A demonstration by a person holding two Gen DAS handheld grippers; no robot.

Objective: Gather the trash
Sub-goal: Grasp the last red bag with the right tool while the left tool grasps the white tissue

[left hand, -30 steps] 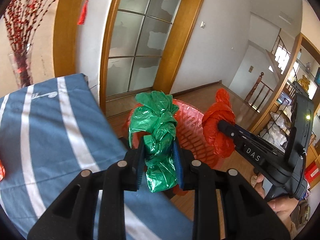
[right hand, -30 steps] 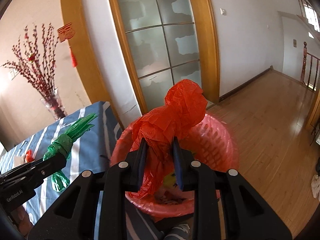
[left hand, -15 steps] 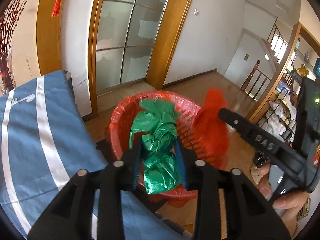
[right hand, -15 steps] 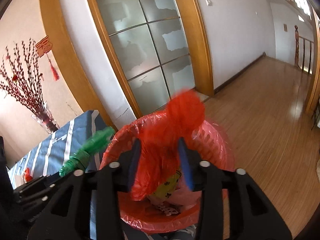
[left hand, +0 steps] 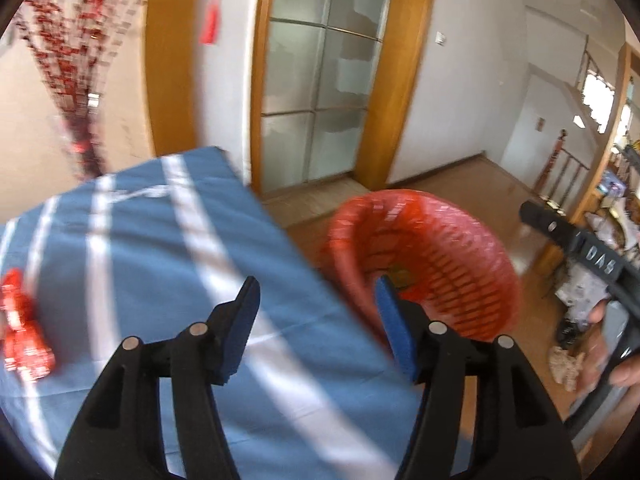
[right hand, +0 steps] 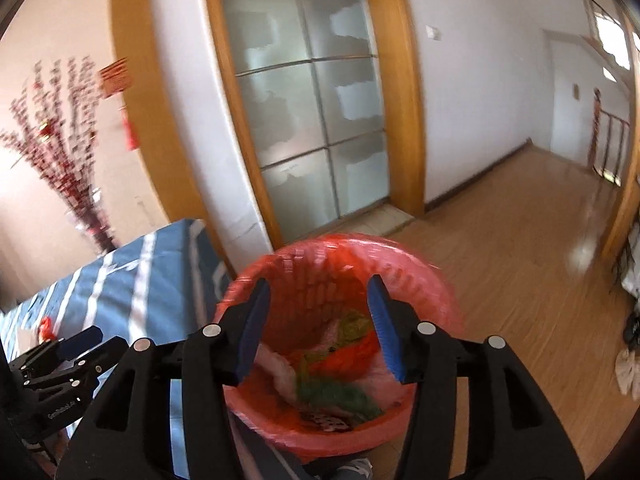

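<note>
A red bin lined with a red bag [right hand: 416, 276] stands on the floor beside the table; it also shows in the left wrist view [left hand: 472, 240]. Inside lie a green bag [right hand: 340, 394] and a red bag [right hand: 352, 356] among other trash. My right gripper [right hand: 318, 322] is open and empty above the bin's mouth. My left gripper [left hand: 316, 320] is open and empty over the table's edge, left of the bin. A red crumpled wrapper [left hand: 22, 332] lies on the blue striped tablecloth [left hand: 140, 248] at the far left.
A vase of red blossom branches [right hand: 80, 184] stands at the table's far end. A glass sliding door with wooden frame [right hand: 308, 120] is behind the bin. Wooden floor [right hand: 520, 248] stretches right. Shelves with clutter [left hand: 608, 216] stand at the right.
Both grippers opened: the green bag and the red bag dropped into the bin. My left gripper swung left, back over the table.
</note>
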